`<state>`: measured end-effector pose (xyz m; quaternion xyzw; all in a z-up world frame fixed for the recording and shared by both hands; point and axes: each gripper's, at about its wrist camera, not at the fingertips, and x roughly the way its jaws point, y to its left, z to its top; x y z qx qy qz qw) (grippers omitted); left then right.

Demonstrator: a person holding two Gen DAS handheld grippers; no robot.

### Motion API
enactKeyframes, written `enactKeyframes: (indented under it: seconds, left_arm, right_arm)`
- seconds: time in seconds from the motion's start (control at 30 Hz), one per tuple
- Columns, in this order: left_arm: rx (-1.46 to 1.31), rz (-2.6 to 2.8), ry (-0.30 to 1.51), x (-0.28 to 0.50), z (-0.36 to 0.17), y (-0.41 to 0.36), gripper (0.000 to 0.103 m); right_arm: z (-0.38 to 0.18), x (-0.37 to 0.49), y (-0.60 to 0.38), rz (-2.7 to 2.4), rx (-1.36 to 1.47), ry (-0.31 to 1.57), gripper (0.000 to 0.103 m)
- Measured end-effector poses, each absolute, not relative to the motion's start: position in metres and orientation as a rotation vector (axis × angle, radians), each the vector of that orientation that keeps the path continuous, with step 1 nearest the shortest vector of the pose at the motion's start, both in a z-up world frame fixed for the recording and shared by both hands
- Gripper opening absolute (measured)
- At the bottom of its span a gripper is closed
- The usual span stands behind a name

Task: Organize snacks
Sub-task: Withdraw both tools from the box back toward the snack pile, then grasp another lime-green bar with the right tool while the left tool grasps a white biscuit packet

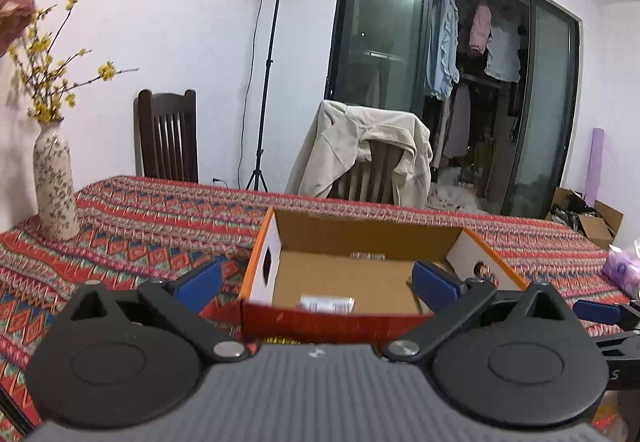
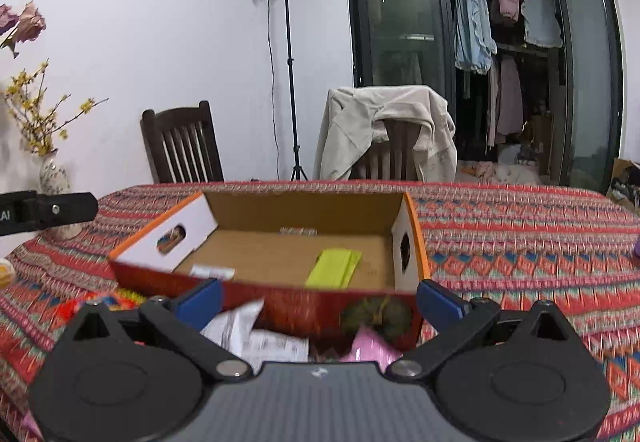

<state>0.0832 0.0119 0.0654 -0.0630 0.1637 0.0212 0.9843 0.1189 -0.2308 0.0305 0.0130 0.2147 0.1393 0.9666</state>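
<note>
- Both tools, left tool [image 1: 316, 278] and right tool [image 2: 318, 300], are spread wide and hold nothing.
- The cardboard box [image 2: 304, 262] holds 1 yellow-green packet [image 2: 334, 268].
- The snacks [image 2: 256, 338] near the box wall look blurred; a hurried grasp may push the box.

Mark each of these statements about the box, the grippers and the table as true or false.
1. The cardboard box is closed with a lid. False: it is open at the top.
2. A yellow-green packet lies inside the box. True.
3. The right gripper is clamped on the packet. False: its jaws are spread wide and hold nothing.
4. The left gripper is open. True.
5. A vase of yellow flowers stands on the patterned tablecloth. True.
</note>
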Motion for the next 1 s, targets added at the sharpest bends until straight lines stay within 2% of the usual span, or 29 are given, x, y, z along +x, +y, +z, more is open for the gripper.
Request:
enactKeyframes:
  seconds: [0.5,1.0]
  left_arm:
    - [-0.164,0.094,0.413,0.035,0.022,0.04,0.103]
    - [-0.16,0.122,0.445,0.033,0.015,0.044,0.103]
  right_arm:
    - [-0.005,0.067,-0.253,0.263,0.029,0.487,0.103]
    - [-0.016,0.073,-0.258,0.195,0.026,0.535,0.103]
